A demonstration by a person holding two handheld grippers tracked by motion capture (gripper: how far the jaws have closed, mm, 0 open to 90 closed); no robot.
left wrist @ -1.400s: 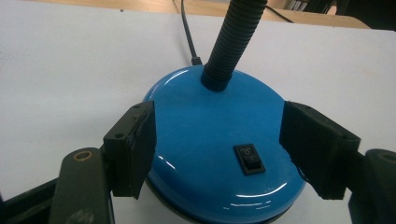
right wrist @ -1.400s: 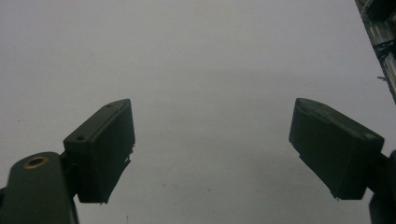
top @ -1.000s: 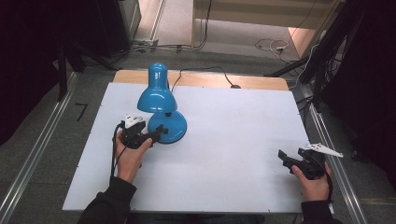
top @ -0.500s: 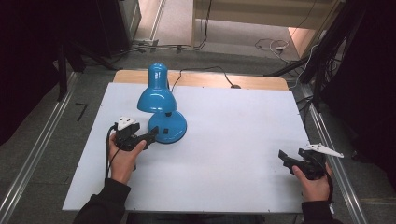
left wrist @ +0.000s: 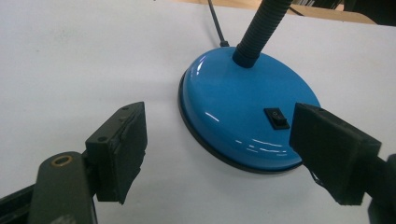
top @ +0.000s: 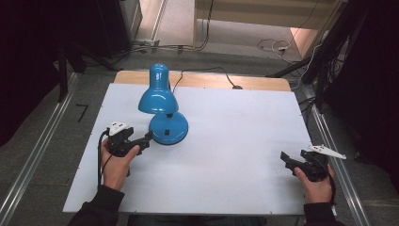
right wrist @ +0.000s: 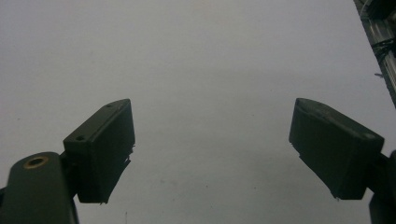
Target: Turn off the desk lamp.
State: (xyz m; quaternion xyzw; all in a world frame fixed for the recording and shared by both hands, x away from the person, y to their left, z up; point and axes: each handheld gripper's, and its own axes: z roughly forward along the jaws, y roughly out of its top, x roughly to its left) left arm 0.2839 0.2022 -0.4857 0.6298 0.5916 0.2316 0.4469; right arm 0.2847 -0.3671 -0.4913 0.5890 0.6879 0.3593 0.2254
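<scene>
While the shade hides the neck from the high view, one blue lamp (top: 163,110) stands left of centre on the white table (top: 235,141), shade opening facing the person. In the left gripper view, the left gripper (left wrist: 217,149) gapes beside the lamp's base (left wrist: 243,119), shade cut off. In the right gripper view, the right gripper (right wrist: 210,149) gapes, empty.

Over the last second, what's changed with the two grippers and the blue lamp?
The left gripper has drawn back from the lamp base toward the table's left side; it was at the base a second ago and now sits just off its edge, jaws open, holding nothing. The lamp and the open right gripper stayed put.
</scene>
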